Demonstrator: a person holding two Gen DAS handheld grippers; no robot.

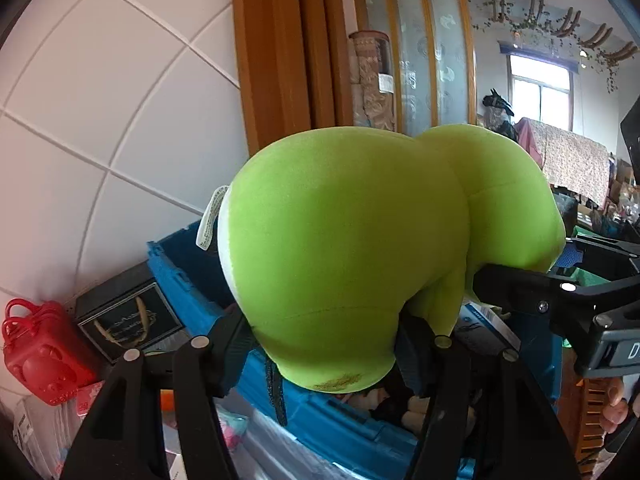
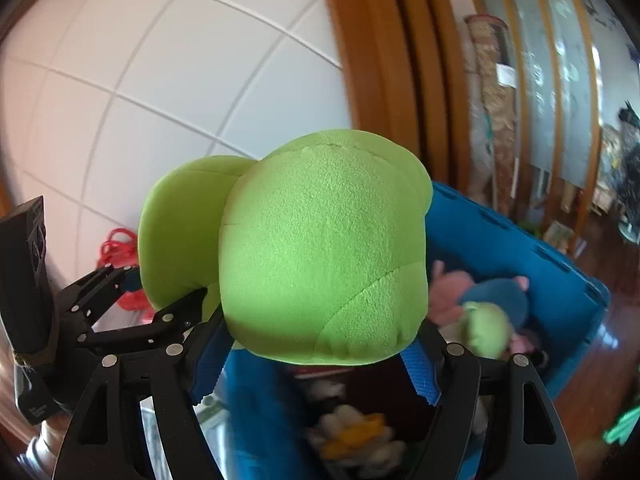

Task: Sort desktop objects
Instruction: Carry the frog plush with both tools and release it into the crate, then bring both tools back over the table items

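Observation:
A large lime-green plush toy with a white label hangs in the air above an open blue bin. My left gripper is shut on its lower end, blue pads pressing into both sides. My right gripper grips the other lobe at the right. In the right wrist view the plush toy fills the middle, with my right gripper shut on it from below. The left gripper clamps the far lobe at the left. The blue bin lies beneath.
Inside the bin lie a pink plush, a small green one and a yellow-white one. A red case and a black box stand by the white tiled wall. A wooden door frame rises behind.

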